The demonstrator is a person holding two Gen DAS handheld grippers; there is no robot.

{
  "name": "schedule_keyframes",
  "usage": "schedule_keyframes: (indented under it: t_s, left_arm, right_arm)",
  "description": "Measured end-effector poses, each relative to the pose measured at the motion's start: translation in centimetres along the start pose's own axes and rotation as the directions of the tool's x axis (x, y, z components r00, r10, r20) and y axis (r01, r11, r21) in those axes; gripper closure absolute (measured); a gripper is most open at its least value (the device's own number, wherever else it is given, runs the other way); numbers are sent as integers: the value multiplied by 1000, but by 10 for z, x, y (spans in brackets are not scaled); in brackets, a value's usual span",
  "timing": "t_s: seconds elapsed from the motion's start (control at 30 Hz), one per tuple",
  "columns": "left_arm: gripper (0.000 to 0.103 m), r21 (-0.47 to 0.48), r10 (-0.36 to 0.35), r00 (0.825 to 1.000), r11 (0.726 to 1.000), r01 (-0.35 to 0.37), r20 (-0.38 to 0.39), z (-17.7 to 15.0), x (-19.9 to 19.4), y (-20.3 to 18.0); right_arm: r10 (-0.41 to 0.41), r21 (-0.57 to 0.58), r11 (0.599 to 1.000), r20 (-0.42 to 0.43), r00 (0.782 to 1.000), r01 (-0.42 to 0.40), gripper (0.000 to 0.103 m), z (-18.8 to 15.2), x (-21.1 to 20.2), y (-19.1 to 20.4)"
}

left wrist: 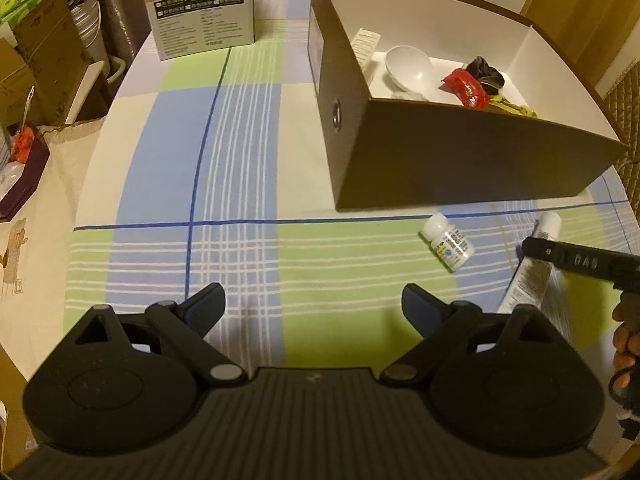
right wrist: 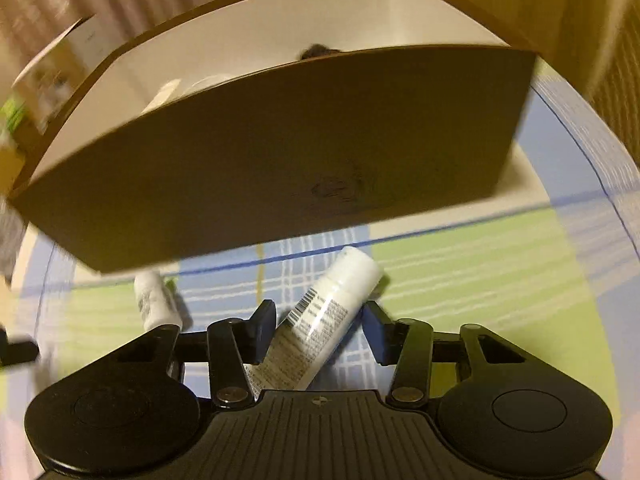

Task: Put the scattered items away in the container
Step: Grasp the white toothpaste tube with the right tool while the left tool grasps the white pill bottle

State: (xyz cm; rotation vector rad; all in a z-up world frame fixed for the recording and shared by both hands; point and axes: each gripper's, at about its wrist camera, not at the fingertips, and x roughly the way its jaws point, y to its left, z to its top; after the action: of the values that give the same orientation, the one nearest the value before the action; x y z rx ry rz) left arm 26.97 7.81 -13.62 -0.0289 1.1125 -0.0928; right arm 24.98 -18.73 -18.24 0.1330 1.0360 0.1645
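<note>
1. The white tube lay on the checked tablecloth, at 6 o'clock from the brown box, between the right gripper pads, which stood apart, not pressing.
2. The left gripper was wide apart and empty.
3. The tube seemed light, soft and smooth; its firmer middle looked the best hold.
4. Its lower end was hidden; the small bottle at 9 o'clock was blurred.

The brown cardboard box hides most of its contents in the blurred right wrist view. The white printed tube's lower end disappears beneath the right hand-held gripper. Its label is too small to read.
</note>
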Motion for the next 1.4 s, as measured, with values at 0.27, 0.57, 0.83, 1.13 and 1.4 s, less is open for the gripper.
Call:
schedule_keyframes:
  t_s: [0.27, 0.57, 0.83, 1.13, 1.4]
  left_arm:
    - [10, 12, -51, 999, 999, 51, -8, -2, 6, -18]
    - [10, 22, -118, 993, 993, 118, -1, 10, 17, -58]
    - [18, 8, -130, 992, 992, 130, 5, 18, 34, -82]
    - [37, 22, -81, 997, 996, 81, -1, 27, 63, -103]
    - [81, 97, -59, 998, 994, 59, -10, 13, 74, -104]
  right_arm:
    - [75, -150, 985, -81, 994, -87, 55, -12, -15, -29]
    - [-1, -378, 926, -15, 1000, -5, 58, -37, -22, -13]
    - [-27, -300, 954, -7, 1000, 24, 67, -33, -32, -66]
    - [-16, -312, 950, 23, 1000, 22, 67, -38, -39, -71]
    - [-3, -327, 945, 33, 999, 14, 67, -39, -36, -72]
